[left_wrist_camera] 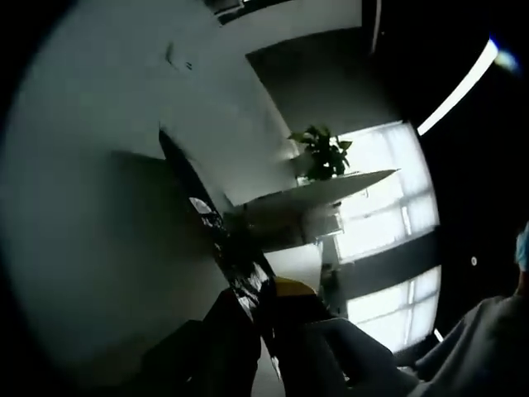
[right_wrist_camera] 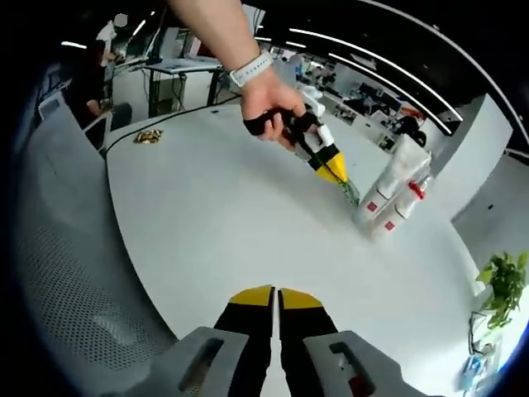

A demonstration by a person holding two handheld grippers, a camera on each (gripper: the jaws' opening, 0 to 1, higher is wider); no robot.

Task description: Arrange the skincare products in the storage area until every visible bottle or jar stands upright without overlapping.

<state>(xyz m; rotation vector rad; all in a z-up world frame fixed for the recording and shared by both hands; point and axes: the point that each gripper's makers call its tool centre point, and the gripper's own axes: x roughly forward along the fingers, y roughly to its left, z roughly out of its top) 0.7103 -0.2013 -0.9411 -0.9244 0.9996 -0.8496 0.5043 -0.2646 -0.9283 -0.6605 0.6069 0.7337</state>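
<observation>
On the wide white worktop (right_wrist_camera: 215,215) your job looks nearly done: the bottles (right_wrist_camera: 395,192) stand together at its far side, near the potted plant (right_wrist_camera: 502,285), long axes upright and caps up, though they sit so close that you can't rule out overlap. Your left gripper (right_wrist_camera: 340,175), held by your hand (right_wrist_camera: 266,101), reaches just beside those bottles, and whether it's open isn't clear. Your right gripper (right_wrist_camera: 274,299) hangs closed and empty, well back from them.
</observation>
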